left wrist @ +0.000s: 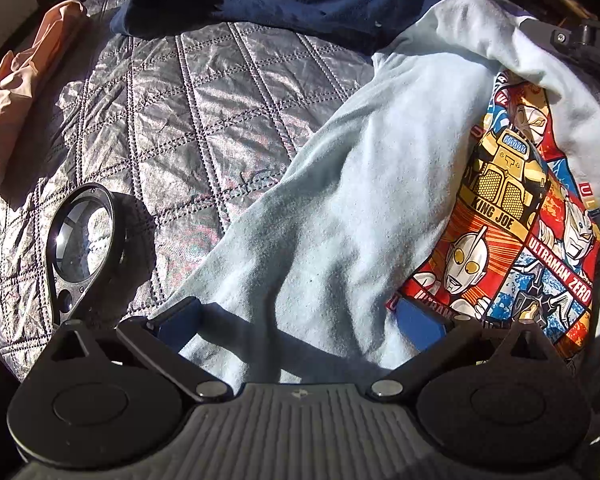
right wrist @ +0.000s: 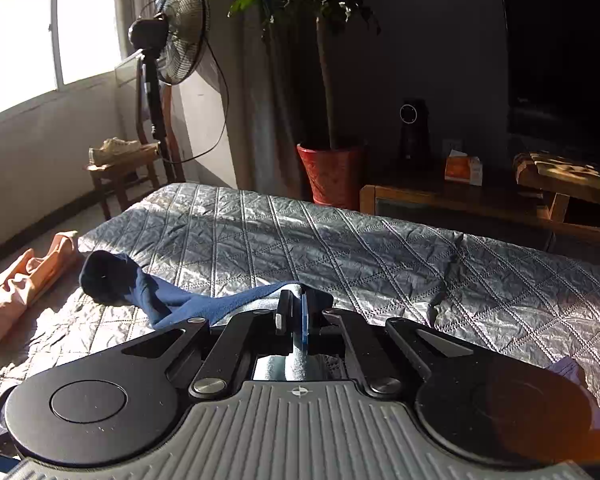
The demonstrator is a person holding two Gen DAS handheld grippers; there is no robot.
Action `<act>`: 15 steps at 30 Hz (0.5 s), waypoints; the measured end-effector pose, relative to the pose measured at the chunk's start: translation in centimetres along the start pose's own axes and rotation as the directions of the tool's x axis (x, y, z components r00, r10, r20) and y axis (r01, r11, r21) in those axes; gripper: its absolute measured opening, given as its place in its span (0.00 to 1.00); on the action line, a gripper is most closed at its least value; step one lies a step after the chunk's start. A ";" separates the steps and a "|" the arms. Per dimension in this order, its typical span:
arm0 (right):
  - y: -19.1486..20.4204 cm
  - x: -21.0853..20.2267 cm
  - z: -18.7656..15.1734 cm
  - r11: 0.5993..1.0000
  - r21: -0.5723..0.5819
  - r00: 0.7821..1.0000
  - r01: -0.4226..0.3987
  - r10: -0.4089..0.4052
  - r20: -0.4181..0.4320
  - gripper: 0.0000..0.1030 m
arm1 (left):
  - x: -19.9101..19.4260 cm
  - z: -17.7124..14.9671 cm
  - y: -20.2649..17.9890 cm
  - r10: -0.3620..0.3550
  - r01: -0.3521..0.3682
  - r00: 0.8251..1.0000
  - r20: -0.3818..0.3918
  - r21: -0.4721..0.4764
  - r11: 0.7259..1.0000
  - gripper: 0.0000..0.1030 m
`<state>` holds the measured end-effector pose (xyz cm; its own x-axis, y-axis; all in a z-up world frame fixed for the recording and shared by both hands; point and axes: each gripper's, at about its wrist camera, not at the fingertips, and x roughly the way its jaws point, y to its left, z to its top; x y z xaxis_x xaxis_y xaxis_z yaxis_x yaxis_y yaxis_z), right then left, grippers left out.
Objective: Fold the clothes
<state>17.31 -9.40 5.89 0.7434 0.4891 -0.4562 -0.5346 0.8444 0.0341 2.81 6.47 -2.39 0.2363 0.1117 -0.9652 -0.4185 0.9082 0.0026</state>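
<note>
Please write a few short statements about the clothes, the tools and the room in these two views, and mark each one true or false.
1. The right tool is shut on the light blue shirt. True.
2. The left tool is clamped shut on the shirt. False: its jaws stand wide apart over the fabric.
3. The shirt's sleeve is dark navy. True.
4. The peach garment lies on top of the shirt. False: it lies apart, at the quilt's edge.
5. The plant's pot is green. False: it is red.
6. A standing fan is near the window. True.
</note>
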 end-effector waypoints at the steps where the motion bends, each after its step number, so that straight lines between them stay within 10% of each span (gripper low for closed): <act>1: 0.9 0.0 0.2 0.995 -0.090 0.999 0.037 -0.034 0.031 0.04 | 0.0 0.0 0.0 0.001 -0.001 1.000 0.001 -0.001 1.000 1.00; 3: 2.5 0.0 0.7 0.959 -0.259 0.991 0.113 -0.091 0.096 0.06 | 0.1 -0.1 0.0 0.002 -0.002 1.000 0.004 -0.003 1.000 1.00; 6: 2.4 2.5 0.1 0.976 -0.219 0.985 -0.013 -0.025 -0.170 0.24 | 0.1 -0.1 0.1 0.002 -0.002 1.000 0.005 -0.005 1.000 1.00; 7: 1.9 1.9 -0.4 0.978 -0.206 0.989 0.004 -0.035 -0.144 0.24 | 0.2 -0.1 0.1 0.002 -0.002 1.000 0.005 -0.004 1.000 1.00; 11: -4.3 -0.4 -1.7 0.985 0.133 0.982 0.110 -0.088 -0.164 0.28 | 0.1 -0.2 0.2 0.003 -0.003 1.000 0.002 0.003 1.000 1.00; 15: -9.4 -0.8 -3.8 0.949 0.173 0.927 0.264 -0.200 -0.318 0.37 | -0.9 -0.7 -0.3 0.044 -0.045 0.998 0.046 0.031 0.998 0.99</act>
<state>20.22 -18.61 2.54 0.6678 0.2153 -0.7125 -0.2416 0.9681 0.0661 2.14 5.81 -1.72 0.2575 0.1695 -0.9513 -0.4011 0.9144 0.0543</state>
